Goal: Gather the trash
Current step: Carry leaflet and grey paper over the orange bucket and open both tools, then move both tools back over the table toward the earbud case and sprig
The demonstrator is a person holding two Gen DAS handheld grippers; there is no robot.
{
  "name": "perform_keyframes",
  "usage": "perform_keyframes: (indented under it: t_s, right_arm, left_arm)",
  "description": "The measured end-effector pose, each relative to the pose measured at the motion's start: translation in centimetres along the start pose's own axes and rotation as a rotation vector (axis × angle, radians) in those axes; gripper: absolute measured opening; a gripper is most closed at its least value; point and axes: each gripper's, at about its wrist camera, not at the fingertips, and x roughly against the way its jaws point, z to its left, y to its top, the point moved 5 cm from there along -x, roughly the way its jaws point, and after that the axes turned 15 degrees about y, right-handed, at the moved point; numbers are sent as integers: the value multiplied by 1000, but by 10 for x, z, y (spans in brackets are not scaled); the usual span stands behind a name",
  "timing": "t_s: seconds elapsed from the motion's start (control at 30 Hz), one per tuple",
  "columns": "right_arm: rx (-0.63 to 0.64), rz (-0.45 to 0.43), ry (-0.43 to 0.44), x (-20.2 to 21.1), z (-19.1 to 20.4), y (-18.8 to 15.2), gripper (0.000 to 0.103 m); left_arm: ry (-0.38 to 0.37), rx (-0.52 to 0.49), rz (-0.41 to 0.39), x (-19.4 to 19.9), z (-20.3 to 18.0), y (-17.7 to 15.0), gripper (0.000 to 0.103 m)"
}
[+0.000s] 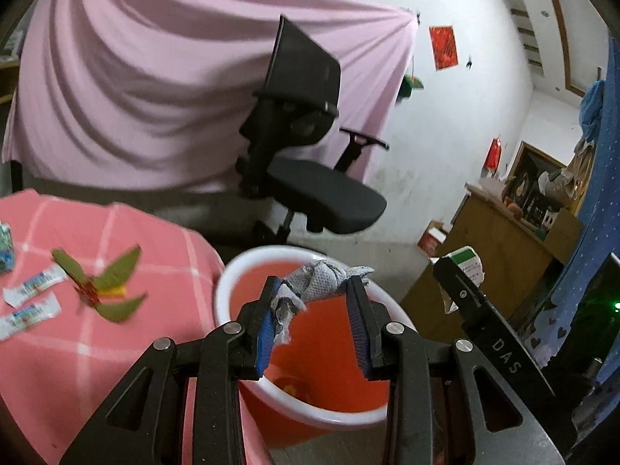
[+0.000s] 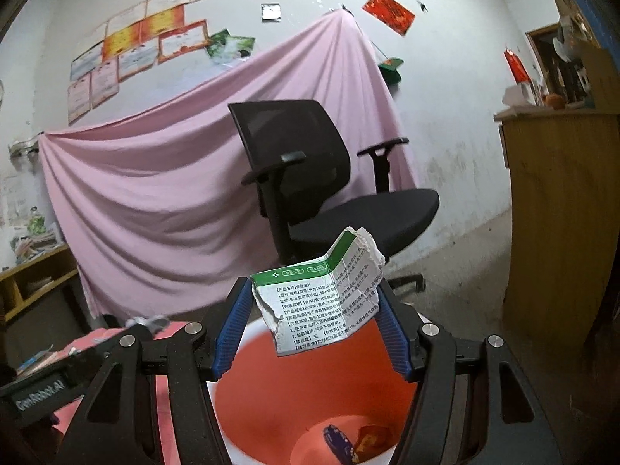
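Trash in both grippers, hanging over the red bucket (image 2: 310, 395) with the white rim, beside the pink checked table (image 1: 128, 348). Left gripper (image 1: 314, 310) clamped on a crumpled grey rag (image 1: 321, 283), pinched across the fingertips, long axis running side to side between the pads, loose tail drooping at the left pad. Right gripper (image 2: 314, 317) pinching a torn green-and-white carton piece (image 2: 321, 294), folded like an open book, fold roughly upright, green edge on top, torn corner pointing down into the bucket. Best released only once well inside the rim, low and centred; rag first perhaps (likely to snag on a ribbed pad). More wrappers (image 1: 31, 298) and a green-and-red scrap (image 1: 100, 283) waiting on the table. Two wrappers already at the bucket's bottom.
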Motion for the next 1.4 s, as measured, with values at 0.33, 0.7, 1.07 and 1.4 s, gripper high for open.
perform_keyframes:
  t_s: [0.33, 0.7, 1.07, 1.4]
  right_arm:
    - [-45, 56, -9, -5, -17, -8, 63]
    - [-45, 81, -19, -6, -20, -12, 69]
    - [-29, 44, -21, -2, -15, -3, 80]
    - [32, -33, 61, -5, 38, 11, 100]
  left_arm:
    - [39, -19, 84, -13, 0, -17, 32]
    - [62, 36, 113, -19, 12, -17, 40]
    - [135, 40, 29, 3, 32, -6, 46]
    - [283, 71, -170, 56, 105, 23, 78]
